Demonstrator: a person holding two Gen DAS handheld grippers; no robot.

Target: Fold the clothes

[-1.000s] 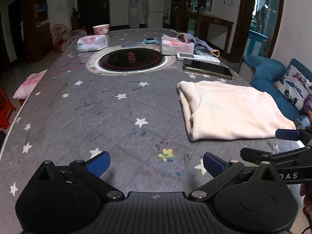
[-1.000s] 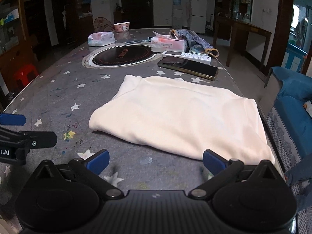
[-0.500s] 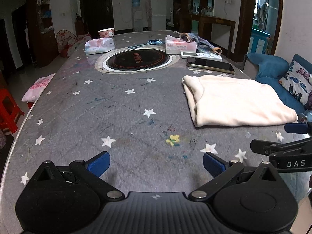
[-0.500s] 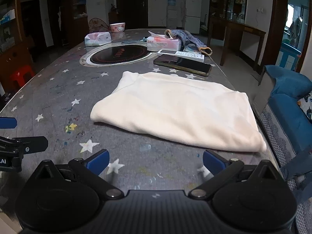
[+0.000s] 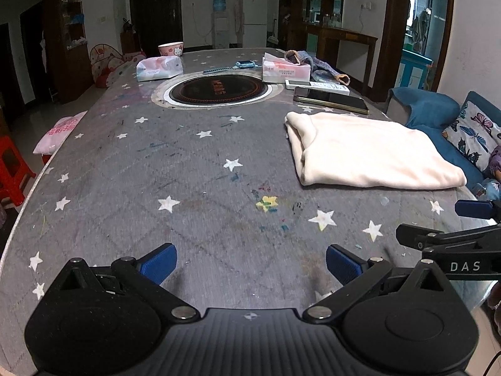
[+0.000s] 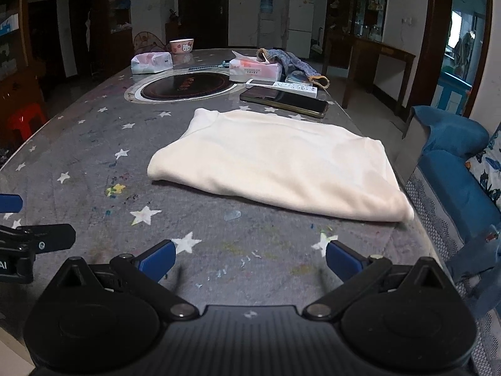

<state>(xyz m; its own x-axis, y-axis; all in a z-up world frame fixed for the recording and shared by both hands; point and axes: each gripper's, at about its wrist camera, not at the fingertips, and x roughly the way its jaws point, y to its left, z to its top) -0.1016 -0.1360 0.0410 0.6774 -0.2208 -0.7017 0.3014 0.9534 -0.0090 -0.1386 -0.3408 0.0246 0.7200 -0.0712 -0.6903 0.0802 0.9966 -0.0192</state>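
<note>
Left gripper (image 5: 250, 264) jaws spread wide, nothing between them, above the grey star-print tablecloth (image 5: 188, 172). Folded cream garment (image 5: 369, 153) lies flat at the right, well apart from it. Right gripper (image 5: 451, 228) enters at the right edge, near the garment's front corner. Dark phone (image 5: 332, 100) just behind the garment.

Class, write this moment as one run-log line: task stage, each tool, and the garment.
stage: fold looks done | left tool: open, empty | right tool: open, empty | cream garment: folded flat on table, untouched

each tool (image 5: 250, 263) (image 6: 249, 258) is matte black with blue finger pads (image 5: 158, 263), silver screws and white lettering.
</note>
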